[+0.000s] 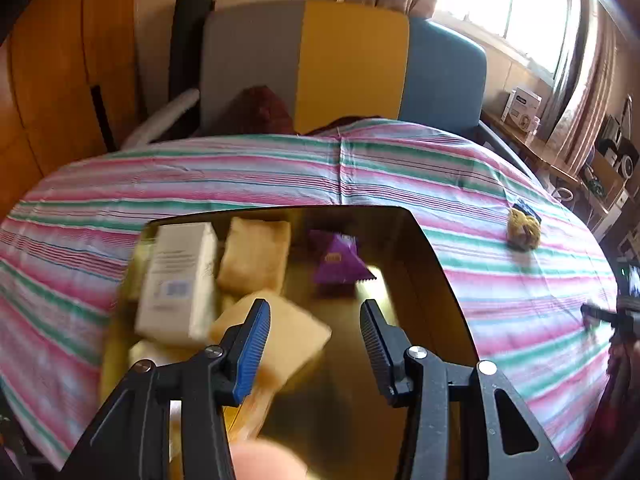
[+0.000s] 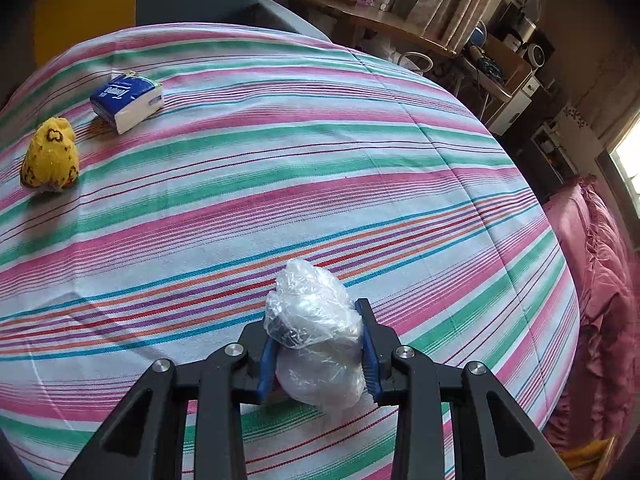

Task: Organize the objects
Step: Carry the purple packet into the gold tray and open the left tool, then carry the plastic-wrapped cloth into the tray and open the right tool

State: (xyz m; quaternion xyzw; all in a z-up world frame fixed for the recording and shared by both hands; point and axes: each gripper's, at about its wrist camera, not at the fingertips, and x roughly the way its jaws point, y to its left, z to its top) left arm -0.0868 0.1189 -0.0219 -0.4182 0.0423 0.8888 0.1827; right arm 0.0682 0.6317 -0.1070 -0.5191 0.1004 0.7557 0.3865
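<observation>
The left tongs (image 1: pixel 316 308) are hanging spread over a gold tray (image 1: pixel 432 280) with nothing between the fingers. Lying in the tray are a white box (image 1: pixel 176 276), 2 tan packets (image 1: pixel 256 256) and, farther back, a purple pouch (image 1: pixel 338 260). The right tongs (image 2: pixel 318 344) are pinching a crumpled clear plastic bag (image 2: pixel 312 304) just over the striped counter (image 2: pixel 280 160). Way off on the cloth are sitting a yellow sock (image 2: pixel 50 156) and, past it, a blue tissue pack (image 2: pixel 128 98).
</observation>
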